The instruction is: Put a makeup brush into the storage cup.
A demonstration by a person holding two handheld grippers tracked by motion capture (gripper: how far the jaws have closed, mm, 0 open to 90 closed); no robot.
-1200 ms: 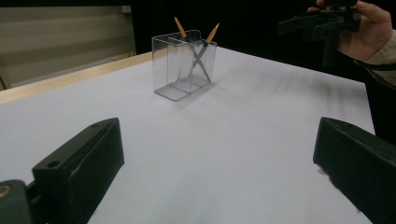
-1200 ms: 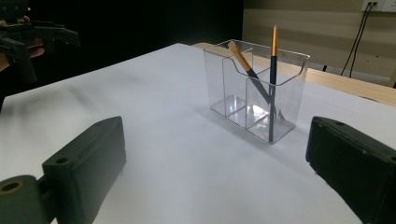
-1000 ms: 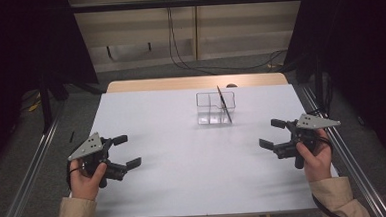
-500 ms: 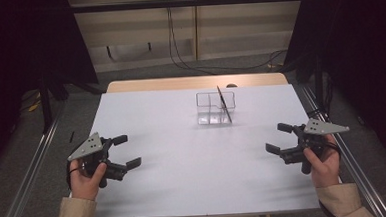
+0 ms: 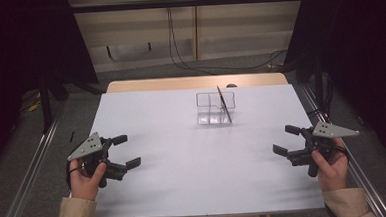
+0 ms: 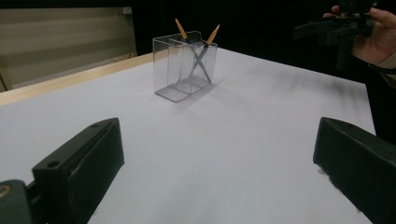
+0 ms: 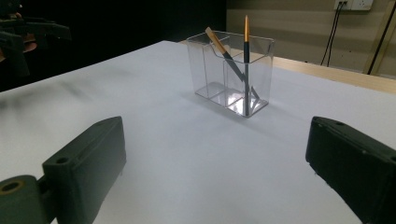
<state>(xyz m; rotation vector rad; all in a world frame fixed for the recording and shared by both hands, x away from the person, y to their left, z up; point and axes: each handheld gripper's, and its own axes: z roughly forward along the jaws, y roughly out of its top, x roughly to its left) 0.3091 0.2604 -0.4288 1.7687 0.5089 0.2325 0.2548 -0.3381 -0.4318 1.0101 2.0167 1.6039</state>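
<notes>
From above, you are holding the left claw and right claw spread wide over the white worktop, the clear holder sitting well ahead between them; grey floor is lying beyond. Along each claw, two pencils are crossing inside it, dark room behind.

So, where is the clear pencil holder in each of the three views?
High view: clear pencil holder sits on the far half of the white table, slightly right of centre.
Left gripper view: upper centre.
Right gripper view: upper centre-right.
Shared landmark: two crossed pencils standing in it.
</notes>
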